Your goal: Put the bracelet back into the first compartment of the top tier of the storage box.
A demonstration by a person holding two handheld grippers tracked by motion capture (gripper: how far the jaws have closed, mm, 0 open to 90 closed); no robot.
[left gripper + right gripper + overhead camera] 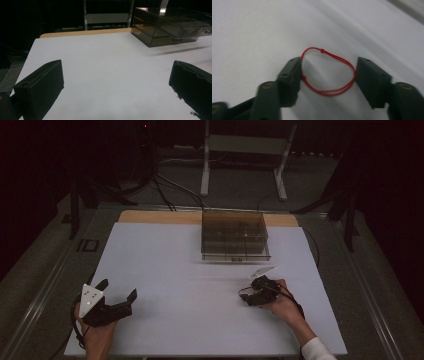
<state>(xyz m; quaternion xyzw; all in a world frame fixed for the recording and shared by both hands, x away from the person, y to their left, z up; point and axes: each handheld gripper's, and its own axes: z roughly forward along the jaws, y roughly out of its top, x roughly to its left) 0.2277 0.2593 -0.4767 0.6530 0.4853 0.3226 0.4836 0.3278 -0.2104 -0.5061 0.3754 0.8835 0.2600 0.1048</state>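
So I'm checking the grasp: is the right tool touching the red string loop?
Touching. The right gripper view shows the red string loop stretched between the right tool, pressing both inner faces.

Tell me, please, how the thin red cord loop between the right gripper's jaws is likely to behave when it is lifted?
The thin red cord loop will probably go limp and sag, since it lies in a loose uneven oval. It looks very light, being thin doubled string with a small knot. It might slip free, because the right gripper has its jaws apart, beside the loop rather than pinching it.

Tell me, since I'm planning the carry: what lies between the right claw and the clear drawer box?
Only bare white table. The high view shows nothing between the right claw, at the red string loop, and the drawer box.
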